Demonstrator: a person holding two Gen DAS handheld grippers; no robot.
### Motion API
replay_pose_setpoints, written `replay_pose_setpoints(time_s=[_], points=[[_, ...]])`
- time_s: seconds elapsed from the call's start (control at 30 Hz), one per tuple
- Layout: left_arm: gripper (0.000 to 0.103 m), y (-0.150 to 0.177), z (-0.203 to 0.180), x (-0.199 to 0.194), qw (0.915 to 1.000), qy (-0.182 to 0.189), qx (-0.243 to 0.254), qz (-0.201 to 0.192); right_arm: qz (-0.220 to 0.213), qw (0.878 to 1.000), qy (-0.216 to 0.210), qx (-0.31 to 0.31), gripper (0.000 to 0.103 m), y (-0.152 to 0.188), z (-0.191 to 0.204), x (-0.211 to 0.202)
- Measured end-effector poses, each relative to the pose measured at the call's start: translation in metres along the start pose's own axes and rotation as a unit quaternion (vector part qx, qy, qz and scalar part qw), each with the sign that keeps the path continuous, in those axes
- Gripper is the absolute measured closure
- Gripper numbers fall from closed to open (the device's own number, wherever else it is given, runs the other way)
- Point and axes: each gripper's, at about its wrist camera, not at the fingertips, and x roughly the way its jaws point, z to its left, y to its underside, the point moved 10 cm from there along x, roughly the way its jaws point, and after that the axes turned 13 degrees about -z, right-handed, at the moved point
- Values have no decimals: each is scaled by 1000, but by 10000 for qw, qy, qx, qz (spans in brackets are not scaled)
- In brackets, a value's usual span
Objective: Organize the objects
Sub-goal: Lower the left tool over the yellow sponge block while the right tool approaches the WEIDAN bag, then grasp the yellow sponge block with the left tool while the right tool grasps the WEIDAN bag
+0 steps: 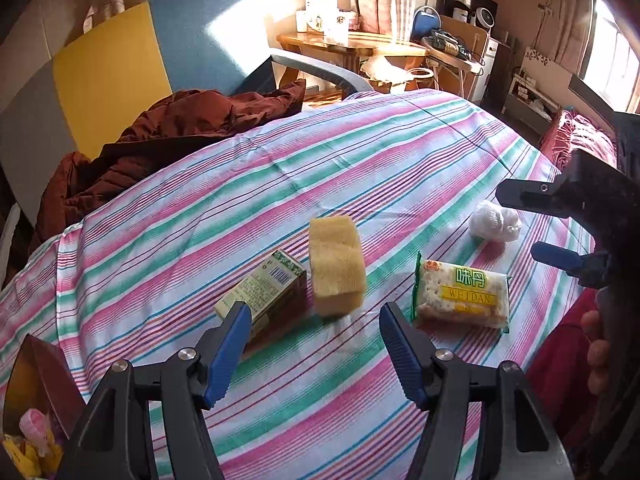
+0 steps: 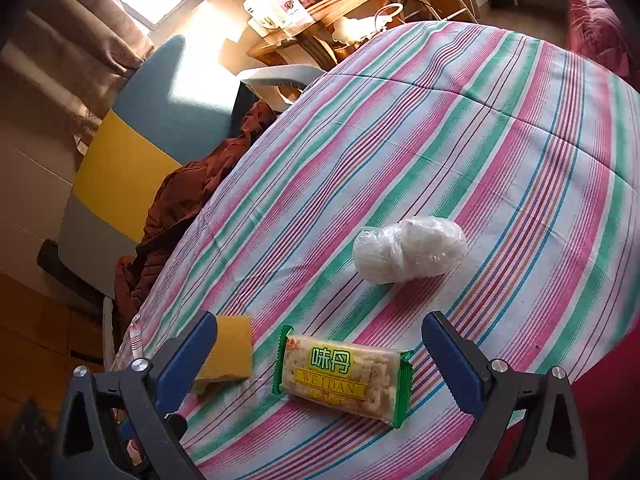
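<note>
Striped cloth (image 1: 248, 184) in pink, green, blue and white covers the table on which four things are laid out. Seen from the left wrist, a small carton (image 1: 266, 294) printed with a barcode and fine text too small to read lies at the near left, just beside a yellow sponge (image 1: 336, 266) to its right; whether the two touch cannot be told. Farther right lies a biscuit packet (image 1: 462, 296) with green ends, marked with two green Chinese characters and the word "WEIDAN" on a yellow band. Beyond it, at the far right, a white bundle wrapped in clear plastic (image 1: 494, 222) rests well apart from the carton.

The left gripper (image 1: 316, 346) is held above the cloth with its blue-padded fingers spread wide and nothing between them, near the carton and sponge. The right gripper (image 2: 320, 360) is likewise spread wide and empty, with the packet lying on the cloth between its fingers in the right wrist view.

A brown jacket (image 1: 176, 136) is heaped on a yellow and blue chair (image 1: 120, 72) behind the table.
</note>
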Motion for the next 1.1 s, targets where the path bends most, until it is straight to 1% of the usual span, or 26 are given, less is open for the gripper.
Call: replay_pose_setpoints(time_s=[0.13, 0.2, 0.23, 0.27, 0.3, 0.33, 0.4, 0.43, 0.57, 0.63, 0.77, 0.87, 0.97, 1.03, 1.1], points=[[35, -10, -7, 26, 9999, -58, 132, -26, -50, 9999, -22, 154, 0, -4, -5, -2], [35, -11, -8, 41, 9998, -102, 171, 51, -70, 9997, 3, 231, 0, -5, -7, -2], [38, -9, -8, 50, 9996, -109, 202, 143, -55, 9997, 8, 257, 0, -5, -8, -1], [46, -6, -9, 56, 9994, -89, 216, 236, -31, 9997, 19, 260, 0, -4, -9, 0], [62, -5, -12, 59, 9993, -71, 278, 256, -3, 9997, 33, 250, 0, -3, -9, 1], [64, -8, -15, 56, 9991, -70, 397, 113, 21, 9997, 36, 237, 0, -2, -9, 3], [66, -10, -22, 46, 9991, 108, 401, -44, 44, 9997, 57, 213, 0, -2, -8, 4], [66, -10, -23, 41, 9990, 113, 416, -96, 39, 9997, 73, 211, 0, -2, -8, 4], [67, 3, -22, 23, 9994, 250, 241, -68, 69, 9996, 144, 237, 0, -1, -13, 6], [67, 17, -21, 11, 9994, 290, 176, -17, 125, 9996, 198, 168, 0, 2, -12, 8], [67, 51, -12, -11, 9994, 285, 45, 174, 360, 9987, 323, -181, 0, 13, -7, 17], [66, 74, -1, -26, 9988, 316, -269, 272, 674, 9945, 476, -644, 0, 27, -2, 28], [66, 88, 3, -41, 9980, 343, -432, 296, 847, 9859, 740, -1241, 0, 38, 3, 38], [67, 97, 3, -49, 9979, 353, -442, 326, 991, 9770, 938, -1638, 0, 47, 4, 45], [67, 104, 3, -58, 9976, 367, -477, 337, 1147, 9693, 1031, -1913, 0, 58, 4, 50]])
